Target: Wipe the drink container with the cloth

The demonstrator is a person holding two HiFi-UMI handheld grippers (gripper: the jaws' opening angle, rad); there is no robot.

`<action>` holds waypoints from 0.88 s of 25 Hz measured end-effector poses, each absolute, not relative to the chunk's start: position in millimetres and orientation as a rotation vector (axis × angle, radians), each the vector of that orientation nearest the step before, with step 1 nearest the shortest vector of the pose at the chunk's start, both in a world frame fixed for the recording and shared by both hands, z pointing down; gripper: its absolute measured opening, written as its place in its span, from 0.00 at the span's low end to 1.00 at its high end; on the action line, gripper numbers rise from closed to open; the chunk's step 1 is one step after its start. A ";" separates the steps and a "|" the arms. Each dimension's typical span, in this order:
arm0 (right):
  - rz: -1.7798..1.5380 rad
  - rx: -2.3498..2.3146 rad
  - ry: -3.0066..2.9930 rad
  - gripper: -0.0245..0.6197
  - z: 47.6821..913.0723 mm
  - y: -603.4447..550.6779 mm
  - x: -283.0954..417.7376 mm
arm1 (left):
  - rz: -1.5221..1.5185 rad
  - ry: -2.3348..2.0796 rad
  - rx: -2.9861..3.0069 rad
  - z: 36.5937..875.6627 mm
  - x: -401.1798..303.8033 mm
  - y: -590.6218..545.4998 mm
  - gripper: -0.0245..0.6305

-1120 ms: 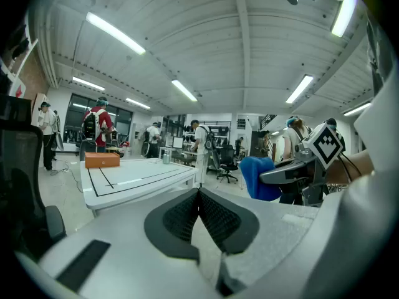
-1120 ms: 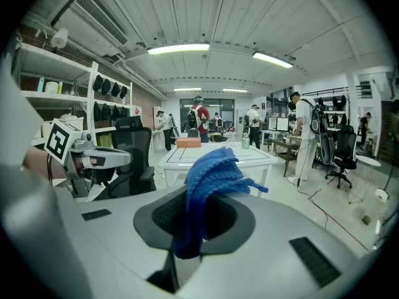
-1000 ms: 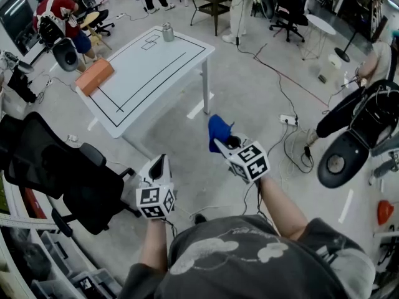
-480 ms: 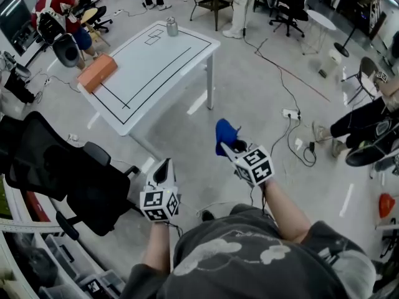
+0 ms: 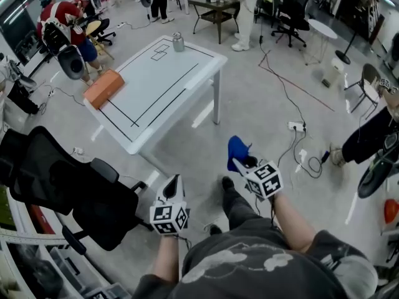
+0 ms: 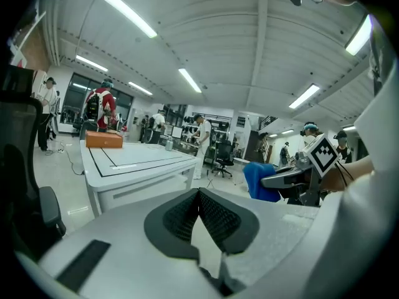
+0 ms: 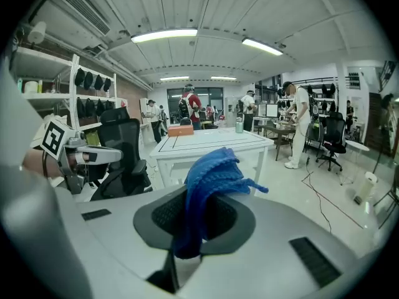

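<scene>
A: Where is the drink container (image 5: 178, 42)?
B: It stands upright, long axis vertical, at the far end of the white table (image 5: 156, 86), well apart from both grippers.
A: And the cloth (image 5: 237, 149)?
B: It's pinched in the right gripper (image 5: 242, 162), bunched blue end poking forward and up. The left gripper (image 5: 174, 180) is closed on nothing.
A: Surroundings?
B: An orange box (image 5: 104, 88) sits at the table's left edge, a black office chair (image 5: 68, 185) is nearby, and a power strip (image 5: 295, 127) lies on the grey floor (image 5: 249, 104).
</scene>
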State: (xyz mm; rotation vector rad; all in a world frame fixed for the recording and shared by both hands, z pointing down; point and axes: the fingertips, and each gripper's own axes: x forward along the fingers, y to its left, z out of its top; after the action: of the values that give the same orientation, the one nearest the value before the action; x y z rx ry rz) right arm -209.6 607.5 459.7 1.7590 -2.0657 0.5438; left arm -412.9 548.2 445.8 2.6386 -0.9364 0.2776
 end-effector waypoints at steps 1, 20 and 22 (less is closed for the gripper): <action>0.549 1.759 -2.072 0.11 461.7 600.4 -206.9 | 0.280 -0.942 2.633 446.5 -410.9 543.3 0.04; 0.567 1.612 -2.240 0.11 484.4 334.7 -71.2 | 0.359 -1.145 2.618 442.8 -278.2 316.4 0.04; 0.568 1.593 -2.251 0.11 485.4 312.9 -56.2 | 0.362 -1.159 2.601 445.7 -263.5 298.7 0.04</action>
State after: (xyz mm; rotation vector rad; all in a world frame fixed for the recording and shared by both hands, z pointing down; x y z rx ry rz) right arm -56.2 312.9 485.4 1.5932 -2.2510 0.5684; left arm -263.5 298.7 445.7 2.6014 -1.1591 0.3624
